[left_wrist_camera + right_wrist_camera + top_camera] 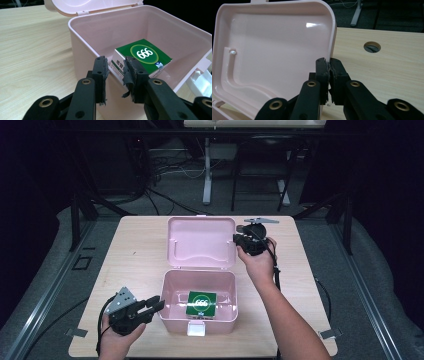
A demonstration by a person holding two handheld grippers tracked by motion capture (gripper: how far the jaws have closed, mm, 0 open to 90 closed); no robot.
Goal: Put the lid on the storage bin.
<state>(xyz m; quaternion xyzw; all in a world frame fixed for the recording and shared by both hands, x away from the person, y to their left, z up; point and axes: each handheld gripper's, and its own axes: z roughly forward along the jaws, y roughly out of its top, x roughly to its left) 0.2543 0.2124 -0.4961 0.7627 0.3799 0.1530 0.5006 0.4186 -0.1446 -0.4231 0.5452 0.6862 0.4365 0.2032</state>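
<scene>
Pink box [198, 317] open, green carton [202, 304] inside; right gripper [329, 65] pinches the lid [274, 57] edge, left gripper [116, 67] straddles its near-left wall, jaws apart

The pink plastic box's [82, 37] near wall stands between the left gripper's [116, 71] jaws; the green cardboard carton [142, 56] lies inside, just beyond them. The upright pink lid's [274, 55] edge sits between the right gripper's [329, 68] jaws.

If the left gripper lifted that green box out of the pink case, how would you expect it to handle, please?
The green box looks like thin printed card, so probably light and crushable under a firm pinch. Its flat faces should not roll. It lies tilted in the pink case, so it may slide.
</scene>
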